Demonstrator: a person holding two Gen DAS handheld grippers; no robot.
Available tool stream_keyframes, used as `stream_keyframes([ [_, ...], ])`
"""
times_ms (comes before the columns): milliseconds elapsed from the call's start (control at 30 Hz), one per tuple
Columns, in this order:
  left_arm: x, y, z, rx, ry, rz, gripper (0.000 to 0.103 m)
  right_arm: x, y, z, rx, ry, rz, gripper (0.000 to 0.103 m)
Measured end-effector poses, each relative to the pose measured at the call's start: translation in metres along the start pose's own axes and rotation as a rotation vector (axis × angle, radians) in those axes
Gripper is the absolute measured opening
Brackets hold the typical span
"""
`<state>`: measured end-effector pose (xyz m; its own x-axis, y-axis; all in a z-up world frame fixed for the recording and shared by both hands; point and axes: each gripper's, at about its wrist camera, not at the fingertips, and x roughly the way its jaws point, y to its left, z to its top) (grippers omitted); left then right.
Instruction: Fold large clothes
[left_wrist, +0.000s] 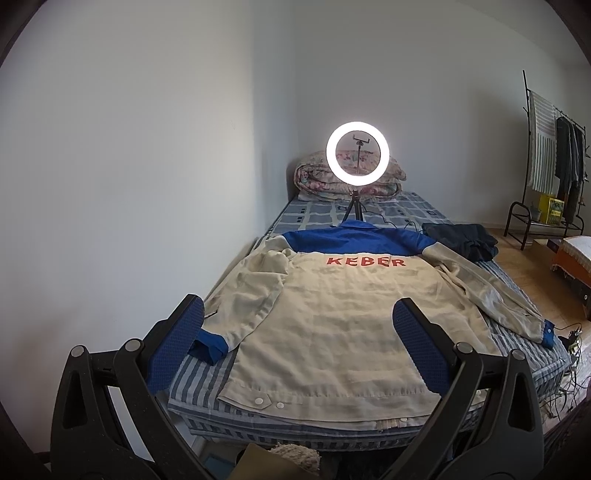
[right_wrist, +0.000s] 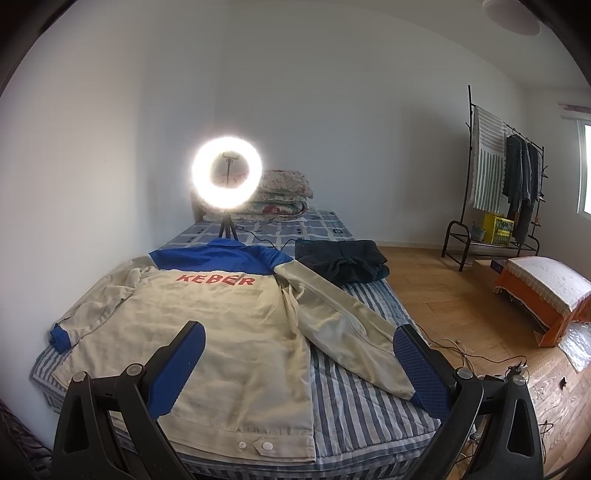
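Left gripper: jaws spread wide, nothing between, held above near end of bed; blue pads, black arms cut off at frame bottom. Right gripper: likewise wide apart, empty, above bed's near right side.

Work jacket: cream body, blue yoke & cuffs, red "KEBER" lettering, laid flat back-up on bed, hem toward grippers. Left sleeve folded in along body, blue cuff partly behind left finger. Right sleeve angled out toward bed edge; its cuff mostly hidden behind right finger.

Dark garment: bunched, beside jacket's right shoulder; type unclear.

Ring light: lit, on small tripod behind collar; glare blurs its rim in right view. Folded quilt at bed head, partly behind light.

Clothes rack: far right, hung items indistinct. Cables on floor, ends not traceable.
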<state>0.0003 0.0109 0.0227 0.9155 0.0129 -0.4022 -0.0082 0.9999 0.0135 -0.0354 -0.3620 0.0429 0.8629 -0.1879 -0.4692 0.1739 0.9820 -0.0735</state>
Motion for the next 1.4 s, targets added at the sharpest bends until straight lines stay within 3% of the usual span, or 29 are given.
stream_keyframes([
  [1400,-0.004,-0.002,-0.001,0.001,-0.008,0.008,0.103,0.004,0.011,-0.005,-0.012,-0.003,0.018,0.103],
])
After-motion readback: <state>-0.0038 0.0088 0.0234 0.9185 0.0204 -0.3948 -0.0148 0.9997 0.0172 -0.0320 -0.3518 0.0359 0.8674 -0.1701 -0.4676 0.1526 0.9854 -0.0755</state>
